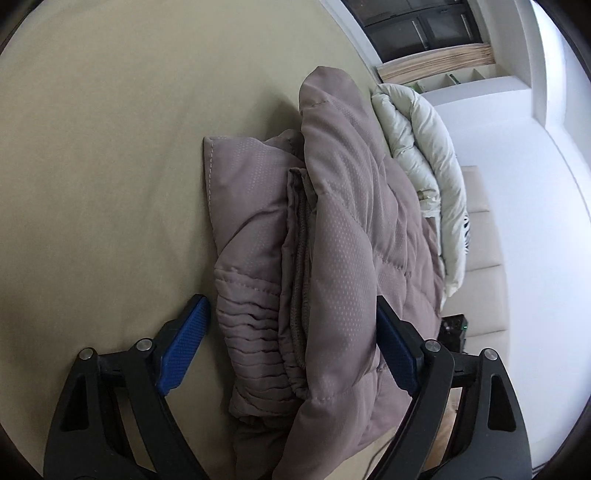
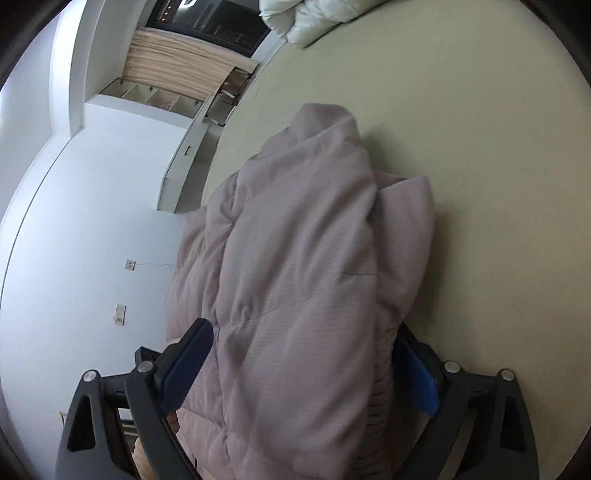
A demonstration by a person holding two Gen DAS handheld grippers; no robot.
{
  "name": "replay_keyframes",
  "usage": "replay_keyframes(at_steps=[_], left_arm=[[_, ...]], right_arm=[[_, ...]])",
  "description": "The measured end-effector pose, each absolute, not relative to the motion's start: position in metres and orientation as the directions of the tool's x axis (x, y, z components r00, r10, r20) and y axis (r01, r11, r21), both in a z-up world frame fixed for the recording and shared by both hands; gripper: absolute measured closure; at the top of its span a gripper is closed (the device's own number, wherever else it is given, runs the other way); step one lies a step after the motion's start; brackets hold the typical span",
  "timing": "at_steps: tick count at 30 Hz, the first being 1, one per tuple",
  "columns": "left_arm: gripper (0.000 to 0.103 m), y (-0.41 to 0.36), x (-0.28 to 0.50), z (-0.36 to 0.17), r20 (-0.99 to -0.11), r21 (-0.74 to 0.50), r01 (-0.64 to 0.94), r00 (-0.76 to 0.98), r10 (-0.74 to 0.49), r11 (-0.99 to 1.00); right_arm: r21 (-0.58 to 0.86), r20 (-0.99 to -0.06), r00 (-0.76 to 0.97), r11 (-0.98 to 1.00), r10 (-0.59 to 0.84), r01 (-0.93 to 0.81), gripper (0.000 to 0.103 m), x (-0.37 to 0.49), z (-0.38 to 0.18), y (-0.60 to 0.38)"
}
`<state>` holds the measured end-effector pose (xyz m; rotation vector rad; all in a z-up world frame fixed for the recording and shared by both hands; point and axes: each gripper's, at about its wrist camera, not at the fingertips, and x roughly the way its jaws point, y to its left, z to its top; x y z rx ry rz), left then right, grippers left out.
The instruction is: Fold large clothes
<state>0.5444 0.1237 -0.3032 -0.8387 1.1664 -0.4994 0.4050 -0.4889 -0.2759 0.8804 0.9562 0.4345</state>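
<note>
A grey-mauve quilted puffer jacket (image 1: pixel 343 236) lies folded in thick layers on a beige bed sheet (image 1: pixel 110 147). My left gripper (image 1: pixel 291 314) is open, its blue pads (image 1: pixel 184 343) standing wide on either side of the jacket's ribbed cuff end. In the right wrist view the same jacket (image 2: pixel 295 277) bulges up between the fingers. My right gripper (image 2: pixel 303 350) is open and straddles the jacket's near end, with one pad (image 2: pixel 188 362) at its left and the other partly hidden under the fabric.
A pale green-white duvet (image 1: pixel 424 162) lies bunched beyond the jacket at the bed's edge; it also shows in the right wrist view (image 2: pixel 314 18). A white wall (image 2: pixel 92 240) and a cushioned bench (image 1: pixel 480 258) run alongside the bed.
</note>
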Motion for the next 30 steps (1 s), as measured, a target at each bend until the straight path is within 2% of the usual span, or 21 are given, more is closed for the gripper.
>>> replay_keyframes(at_steps=[3,6,10,12,15,16,17,20,25,30], left_arm=[[0.019,0.130,0.560,-0.314,-0.573,-0.809,-0.067,0.314,-0.757,0.584],[0.038,0.128,0.576,-0.318,-0.559,-0.821,-0.063,0.295,-0.775,0.568],[0.048,0.130,0.590,-0.327,-0.539,-0.837,-0.078,0.286,-0.792,0.541],[0.054,0.129,0.593,-0.329,-0.535,-0.838,-0.072,0.300,-0.790,0.541],[0.068,0.131,0.589,-0.324,-0.533,-0.838,-0.066,0.315,-0.785,0.542],[0.071,0.131,0.587,-0.319,-0.539,-0.832,-0.061,0.318,-0.780,0.551],[0.072,0.130,0.582,-0.311,-0.546,-0.826,-0.055,0.321,-0.774,0.561],[0.074,0.128,0.570,-0.288,-0.552,-0.816,-0.028,0.335,-0.764,0.577],[0.075,0.131,0.527,-0.246,-0.529,-0.820,0.026,0.348,-0.774,0.572],[0.075,0.148,0.450,-0.212,-0.555,-0.789,0.074,0.340,-0.759,0.610]], right_arm=[[0.809,-0.524,0.506,0.586,0.685,0.044,0.006,0.411,-0.282,-0.486],[0.801,-0.535,0.488,0.597,0.690,0.033,0.006,0.422,-0.284,-0.478],[0.787,-0.552,0.469,0.617,0.690,0.018,0.008,0.431,-0.285,-0.471],[0.773,-0.565,0.469,0.634,0.679,0.014,0.013,0.429,-0.283,-0.468],[0.739,-0.594,0.483,0.674,0.643,0.011,0.027,0.419,-0.274,-0.463],[0.728,-0.600,0.492,0.686,0.631,0.008,0.035,0.415,-0.267,-0.462],[0.718,-0.605,0.500,0.696,0.619,0.007,0.043,0.410,-0.261,-0.460],[0.684,-0.622,0.523,0.730,0.582,0.001,0.055,0.392,-0.235,-0.451],[0.664,-0.615,0.542,0.747,0.573,-0.035,0.063,0.347,-0.199,-0.431],[0.670,-0.616,0.519,0.740,0.593,-0.049,0.064,0.275,-0.181,-0.401]])
